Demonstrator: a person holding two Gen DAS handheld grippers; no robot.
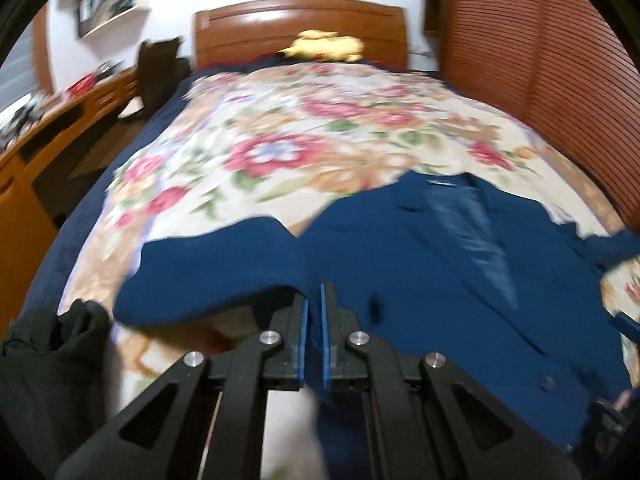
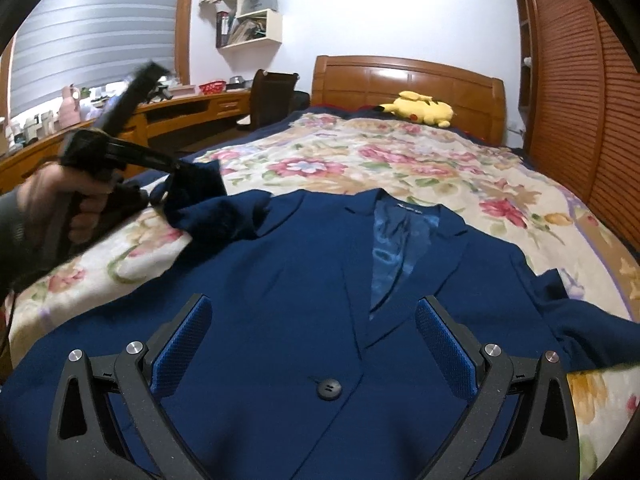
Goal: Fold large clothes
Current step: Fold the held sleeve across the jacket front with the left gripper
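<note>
Pinching the blue blazer point(image 2: 280, 280)'s sleeve point(image 2: 208, 184) with my left gripper point(image 1: 314, 308), lifted left of its collar, right gripper point(image 2: 314, 344) hovering fingers spread above the front button point(image 2: 329, 389); blazer lies open-faced on the bed point(image 2: 400, 160), folding barely started, body unfolded.

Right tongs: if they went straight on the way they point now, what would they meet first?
Most likely the navy blazer: the open right tongs hang over its front panel, near the black button. How far above the cloth they are is unclear.
</note>
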